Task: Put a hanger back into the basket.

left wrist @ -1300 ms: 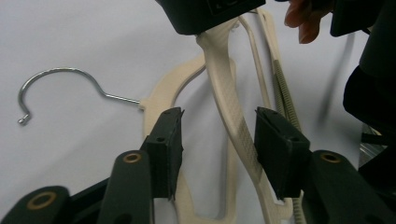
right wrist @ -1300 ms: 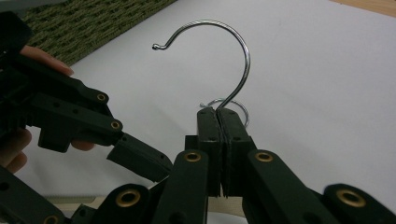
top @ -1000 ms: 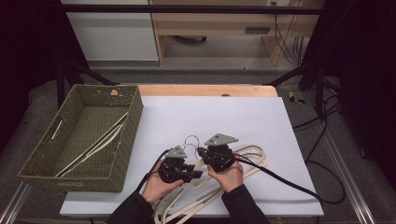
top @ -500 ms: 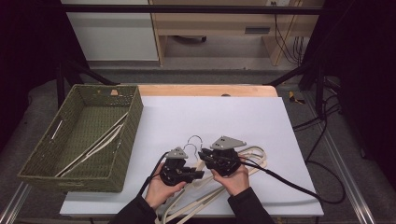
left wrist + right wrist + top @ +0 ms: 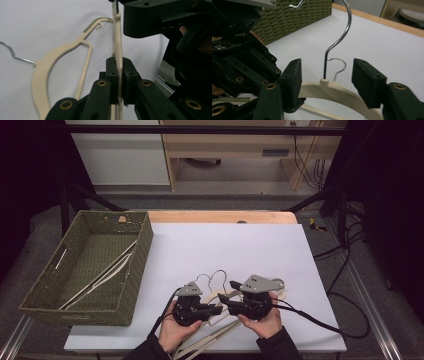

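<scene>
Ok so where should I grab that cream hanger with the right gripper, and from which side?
Take the cream hanger on its neck just below the metal hook, coming from above. The right gripper, whose jaws have just been opening, already straddles that spot, and the left gripper is shut on the hanger's thin bar.
</scene>
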{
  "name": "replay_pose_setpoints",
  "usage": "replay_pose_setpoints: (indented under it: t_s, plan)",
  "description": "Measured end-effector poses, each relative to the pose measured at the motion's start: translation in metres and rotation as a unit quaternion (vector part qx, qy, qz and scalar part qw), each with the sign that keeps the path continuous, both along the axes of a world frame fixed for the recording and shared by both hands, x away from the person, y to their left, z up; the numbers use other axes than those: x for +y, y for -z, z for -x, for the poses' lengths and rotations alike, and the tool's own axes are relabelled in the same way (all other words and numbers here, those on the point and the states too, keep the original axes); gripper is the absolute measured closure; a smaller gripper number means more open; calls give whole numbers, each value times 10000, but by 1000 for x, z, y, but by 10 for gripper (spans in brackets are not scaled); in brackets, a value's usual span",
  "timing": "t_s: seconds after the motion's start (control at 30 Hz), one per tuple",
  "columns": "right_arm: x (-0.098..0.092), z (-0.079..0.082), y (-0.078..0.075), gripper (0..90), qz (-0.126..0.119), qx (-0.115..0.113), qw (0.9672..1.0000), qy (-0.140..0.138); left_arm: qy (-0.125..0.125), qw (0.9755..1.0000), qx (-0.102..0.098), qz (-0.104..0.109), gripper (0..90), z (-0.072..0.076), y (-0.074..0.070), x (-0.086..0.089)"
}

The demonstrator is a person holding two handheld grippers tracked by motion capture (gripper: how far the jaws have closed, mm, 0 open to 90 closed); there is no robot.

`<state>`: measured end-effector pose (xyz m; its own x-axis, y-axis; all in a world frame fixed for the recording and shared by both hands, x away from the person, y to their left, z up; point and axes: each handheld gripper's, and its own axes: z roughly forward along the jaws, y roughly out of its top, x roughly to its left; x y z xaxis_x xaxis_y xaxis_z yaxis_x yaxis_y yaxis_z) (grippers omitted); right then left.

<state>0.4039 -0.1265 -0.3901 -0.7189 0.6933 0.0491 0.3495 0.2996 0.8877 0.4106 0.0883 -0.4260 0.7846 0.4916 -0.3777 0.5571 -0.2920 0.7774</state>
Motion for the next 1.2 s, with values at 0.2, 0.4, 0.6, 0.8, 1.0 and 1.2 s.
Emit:
replay_pose_setpoints:
  t_s: [0.2, 0.4, 0.6, 0.8, 1.0, 1.2]
  plan:
    - [-20, 13, -7, 265, -182, -267, 9995, -40, -18, 9998, -178, -12, 858, 8, -8, 0]
    - [-36, 19, -12, 173, -303, -399, 9987, 45, -23, 9995, -318, 52, 858, 13, -23, 11]
    - [-50, 18, -15, 110, -284, -482, 9980, 297, -104, 9985, -537, 20, 857, 12, -37, 26]
    - [-62, 12, -11, 90, -326, -381, 9977, 463, -145, 9969, -768, -93, 856, 11, -47, 39]
    - [-73, 9, -9, 91, -422, -345, 9966, 617, -134, 9943, -1048, -151, 856, 10, -57, 51]
    - [-80, 7, -7, 91, -361, -343, 9962, 716, -253, 9931, -1139, -106, 857, 10, -71, 65]
